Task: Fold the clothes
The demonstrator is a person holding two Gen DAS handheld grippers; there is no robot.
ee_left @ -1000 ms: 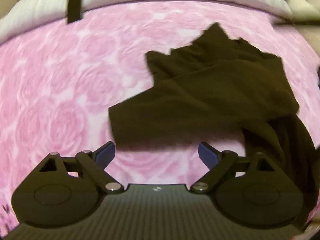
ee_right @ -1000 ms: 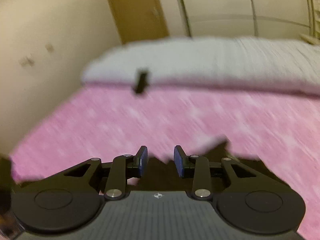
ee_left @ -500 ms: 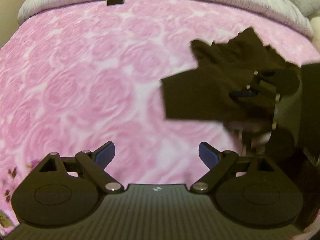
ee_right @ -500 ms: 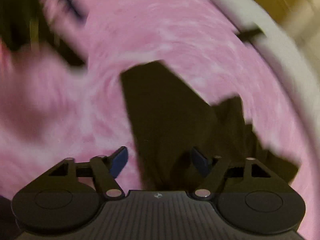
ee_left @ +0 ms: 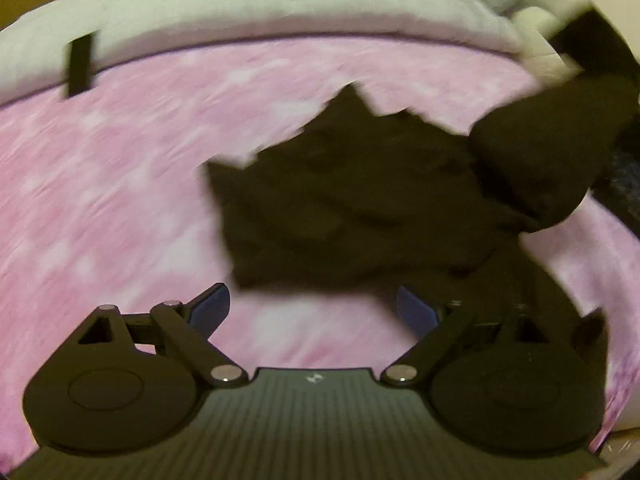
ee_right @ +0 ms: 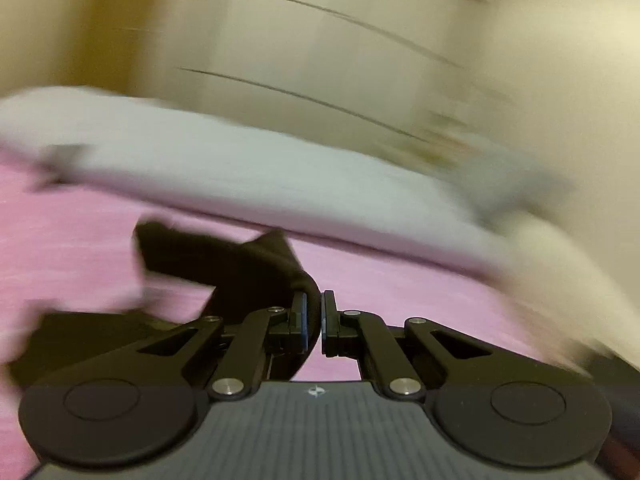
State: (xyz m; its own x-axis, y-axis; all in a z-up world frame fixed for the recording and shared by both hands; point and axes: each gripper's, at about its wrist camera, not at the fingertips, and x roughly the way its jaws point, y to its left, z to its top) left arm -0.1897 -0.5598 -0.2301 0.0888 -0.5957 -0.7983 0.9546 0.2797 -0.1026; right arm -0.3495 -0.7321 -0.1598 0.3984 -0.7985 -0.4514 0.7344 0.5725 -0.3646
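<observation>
Right gripper (ee_right: 314, 322): jaws pinched shut on a fold of the dark garment (ee_left: 344, 208), which trails off to its left. Left gripper (ee_left: 312, 308): jaws spread wide, holding nothing, just short of the garment's near hem. The garment lies crumpled on the pink blanket (ee_left: 120, 200). It looks light, limp and easily bunched, so edges and corners are the best holds. Half a second ago the right jaws stood open over the cloth; now they are shut on it.
</observation>
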